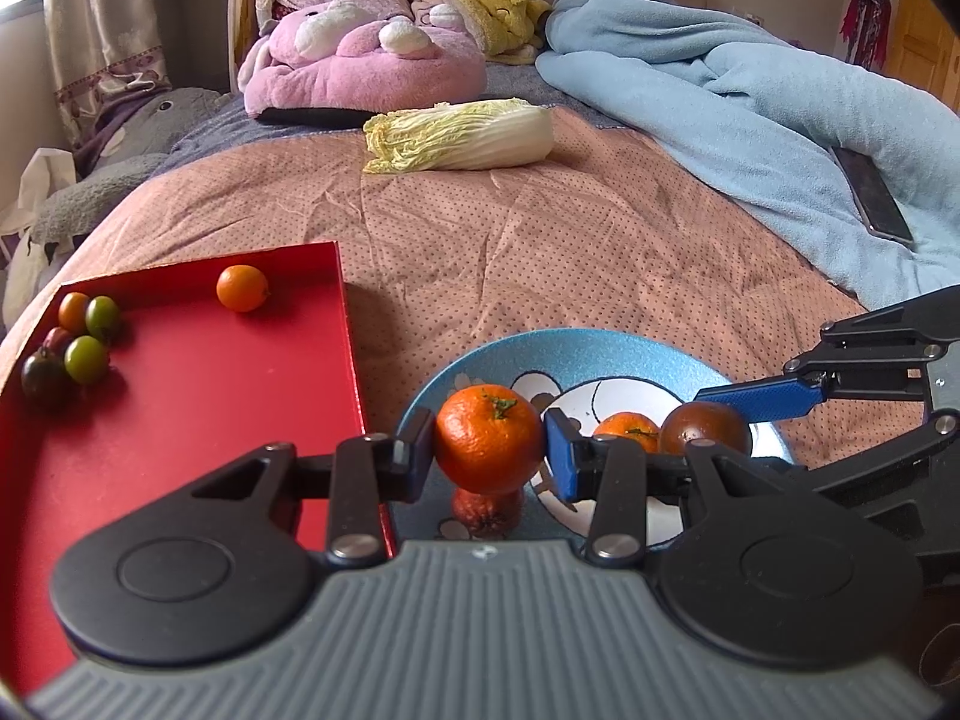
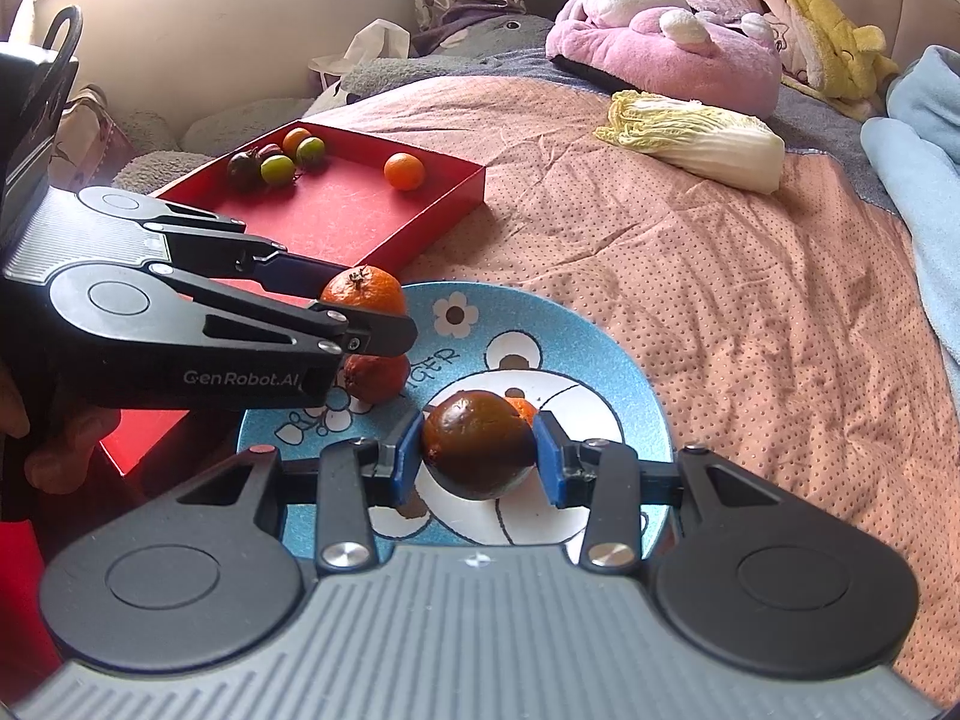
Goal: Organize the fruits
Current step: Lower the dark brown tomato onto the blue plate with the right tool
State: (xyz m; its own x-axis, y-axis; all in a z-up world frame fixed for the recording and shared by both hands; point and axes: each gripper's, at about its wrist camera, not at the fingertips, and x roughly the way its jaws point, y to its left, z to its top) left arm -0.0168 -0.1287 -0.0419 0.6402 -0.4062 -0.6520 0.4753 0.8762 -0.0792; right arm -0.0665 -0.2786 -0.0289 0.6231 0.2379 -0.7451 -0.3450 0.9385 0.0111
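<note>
My left gripper is shut on an orange tangerine and holds it above the near left rim of a blue cartoon plate. My right gripper is shut on a dark brown-green tomato over the same plate. A reddish fruit and another tangerine lie on the plate. A red tray to the left holds a small orange and several small tomatoes. The left gripper with its tangerine also shows in the right wrist view.
All sits on a pink dotted bedspread. A napa cabbage lies beyond the plate. A blue blanket with a phone lies to the right. Pink and yellow plush toys are at the headboard.
</note>
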